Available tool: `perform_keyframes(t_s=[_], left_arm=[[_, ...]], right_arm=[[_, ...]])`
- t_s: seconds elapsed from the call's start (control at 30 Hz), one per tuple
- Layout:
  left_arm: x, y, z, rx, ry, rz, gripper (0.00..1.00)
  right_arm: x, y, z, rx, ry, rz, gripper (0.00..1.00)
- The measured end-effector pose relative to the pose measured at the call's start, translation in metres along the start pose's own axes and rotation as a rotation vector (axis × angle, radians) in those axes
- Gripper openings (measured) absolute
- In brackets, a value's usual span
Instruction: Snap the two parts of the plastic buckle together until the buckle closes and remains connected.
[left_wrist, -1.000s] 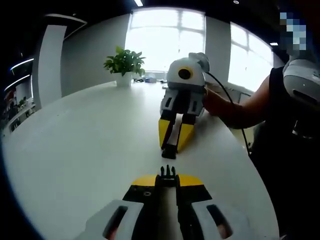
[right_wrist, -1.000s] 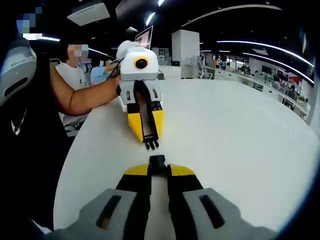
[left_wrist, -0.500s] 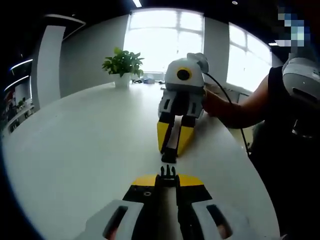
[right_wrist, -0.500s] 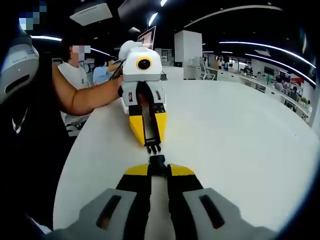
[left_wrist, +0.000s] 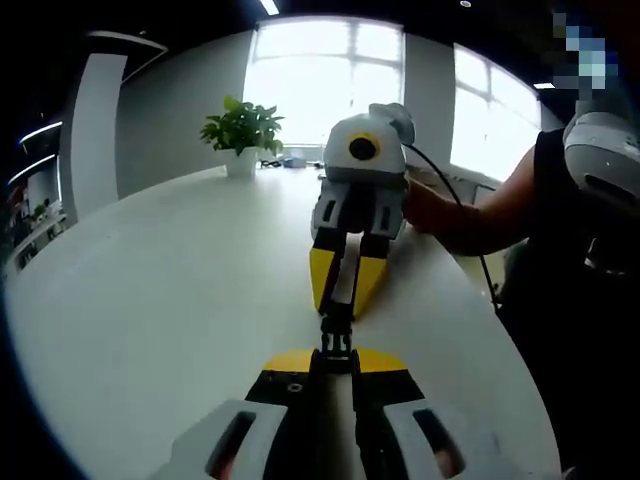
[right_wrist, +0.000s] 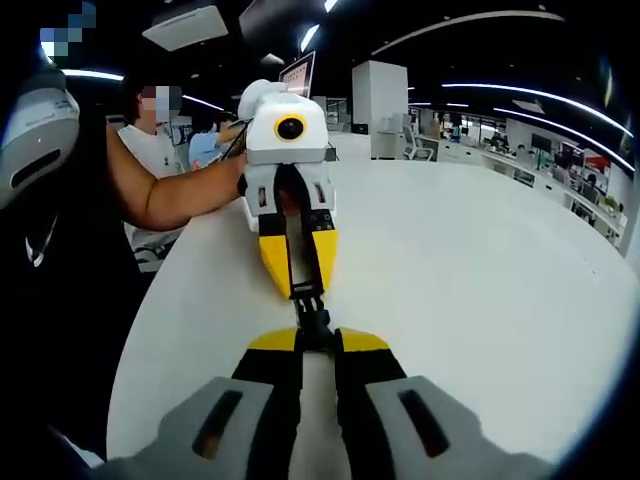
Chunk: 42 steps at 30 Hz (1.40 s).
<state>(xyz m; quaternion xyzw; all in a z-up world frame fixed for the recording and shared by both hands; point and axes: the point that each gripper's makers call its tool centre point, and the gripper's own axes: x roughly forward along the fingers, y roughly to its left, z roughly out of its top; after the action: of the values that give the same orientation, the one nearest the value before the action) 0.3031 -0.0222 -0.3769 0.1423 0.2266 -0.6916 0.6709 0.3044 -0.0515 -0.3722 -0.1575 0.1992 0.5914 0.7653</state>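
Observation:
My left gripper (left_wrist: 336, 358) is shut on the black pronged half of the buckle (left_wrist: 336, 343), low over the white table (left_wrist: 170, 290). Facing it, my right gripper (left_wrist: 338, 303) is shut on the black socket half (left_wrist: 336, 322). The two halves meet tip to tip, with the prongs at or inside the socket mouth; I cannot tell whether they are latched. In the right gripper view the socket half (right_wrist: 316, 326) sits in my right gripper (right_wrist: 317, 342), and the pronged half (right_wrist: 306, 297) sticks out of my left gripper (right_wrist: 303, 288).
A potted plant (left_wrist: 243, 128) stands at the table's far side by the window. A person's forearm (left_wrist: 480, 215) holds the right gripper near the table's curved edge. Other people sit at desks (right_wrist: 150, 130) beyond the table. Open tabletop (right_wrist: 480, 280) lies beside the grippers.
The two grippers have drawn together along one line. The gap between the buckle halves has closed and they now touch.

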Motion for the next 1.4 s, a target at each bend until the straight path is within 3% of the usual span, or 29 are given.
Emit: perform_keyframes(t_s=[1.4], left_arm=[[0.0062, -0.0058, 0.0017, 0.043, -0.002, -0.014, 0.09]], right_arm=[[0.0055, 0.0086, 0.0022, -0.015, -0.011, 0.022, 0.1]])
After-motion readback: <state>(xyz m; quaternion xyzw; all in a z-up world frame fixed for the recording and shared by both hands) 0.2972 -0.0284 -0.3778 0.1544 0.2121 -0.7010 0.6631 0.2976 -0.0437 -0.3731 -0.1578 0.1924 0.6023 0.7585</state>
